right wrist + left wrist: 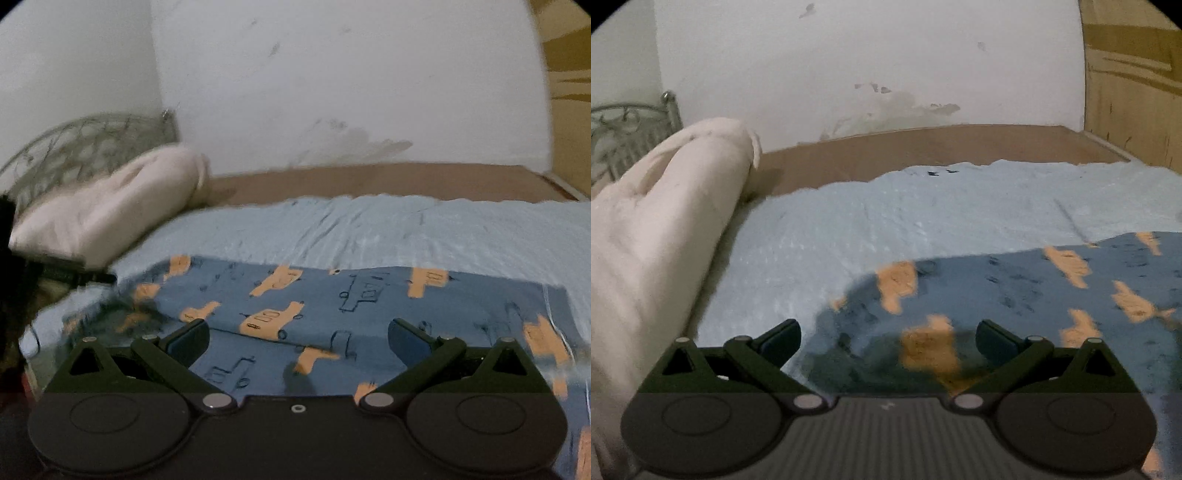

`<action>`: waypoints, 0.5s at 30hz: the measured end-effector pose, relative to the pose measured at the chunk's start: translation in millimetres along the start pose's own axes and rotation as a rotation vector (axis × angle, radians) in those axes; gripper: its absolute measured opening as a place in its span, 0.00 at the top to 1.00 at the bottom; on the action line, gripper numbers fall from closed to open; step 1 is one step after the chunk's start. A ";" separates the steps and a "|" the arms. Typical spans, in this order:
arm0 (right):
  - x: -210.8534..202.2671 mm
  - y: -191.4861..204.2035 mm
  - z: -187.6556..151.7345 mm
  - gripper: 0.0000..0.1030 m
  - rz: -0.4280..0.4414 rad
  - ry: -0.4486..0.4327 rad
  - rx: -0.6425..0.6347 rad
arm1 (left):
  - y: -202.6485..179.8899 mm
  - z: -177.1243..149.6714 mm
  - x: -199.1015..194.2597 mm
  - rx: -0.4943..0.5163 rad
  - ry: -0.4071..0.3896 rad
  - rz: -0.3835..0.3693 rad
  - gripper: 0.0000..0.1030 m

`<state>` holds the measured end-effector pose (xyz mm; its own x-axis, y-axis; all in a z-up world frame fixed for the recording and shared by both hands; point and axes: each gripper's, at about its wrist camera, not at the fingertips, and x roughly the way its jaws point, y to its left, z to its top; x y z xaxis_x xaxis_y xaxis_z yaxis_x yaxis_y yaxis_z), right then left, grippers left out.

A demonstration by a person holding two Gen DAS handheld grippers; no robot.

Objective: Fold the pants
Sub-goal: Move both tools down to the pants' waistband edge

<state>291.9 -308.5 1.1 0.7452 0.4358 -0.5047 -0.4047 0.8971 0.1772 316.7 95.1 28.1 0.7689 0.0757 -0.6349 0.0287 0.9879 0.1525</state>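
Note:
The pants (pixel 332 306) are blue with orange vehicle prints and lie flat on a light blue bed cover (pixel 369 229); a fold line runs across them near the fingers. My right gripper (pixel 298 338) hovers over their near part, open, nothing between its fingers. In the left wrist view the same pants (pixel 1015 295) fill the lower right, blurred, with their rounded left edge just ahead. My left gripper (pixel 888 339) is open above that edge and holds nothing.
A rolled white quilt (pixel 665 221) lies along the left side of the bed. Bare brown mattress (pixel 923 147) shows beyond the cover, against a white wall. A metal headboard (pixel 85 147) stands at the far left, a wooden wardrobe (pixel 1134 92) at the right.

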 end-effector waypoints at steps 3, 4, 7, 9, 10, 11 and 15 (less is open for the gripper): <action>30.0 -18.8 19.3 0.01 0.007 0.048 -0.046 | 22.0 16.2 32.6 0.013 -0.014 -0.013 0.01; 40.0 -25.9 25.2 0.01 0.006 0.060 -0.054 | 27.6 20.5 43.4 0.014 -0.019 -0.019 0.01; 72.8 -44.3 42.5 0.01 0.019 0.097 -0.101 | 35.7 34.5 75.4 0.037 -0.024 -0.082 0.01; 97.9 -52.7 53.9 0.01 0.045 0.149 -0.142 | 36.7 43.5 95.0 0.054 -0.024 -0.172 0.01; 108.7 -56.6 58.3 0.01 0.054 0.170 -0.164 | 36.3 47.0 102.5 0.057 -0.018 -0.203 0.01; 119.8 -58.1 62.6 0.02 0.062 0.186 -0.193 | 34.0 51.3 111.1 0.070 -0.010 -0.239 0.01; 160.9 -61.6 75.4 0.11 0.086 0.244 -0.246 | 21.4 59.2 137.3 0.131 0.048 -0.320 0.01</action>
<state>476.7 -288.2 -27.3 0.5663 0.4527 -0.6887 -0.5981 0.8007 0.0345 460.7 118.6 -10.9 0.6767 -0.2261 -0.7006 0.3481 0.9368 0.0338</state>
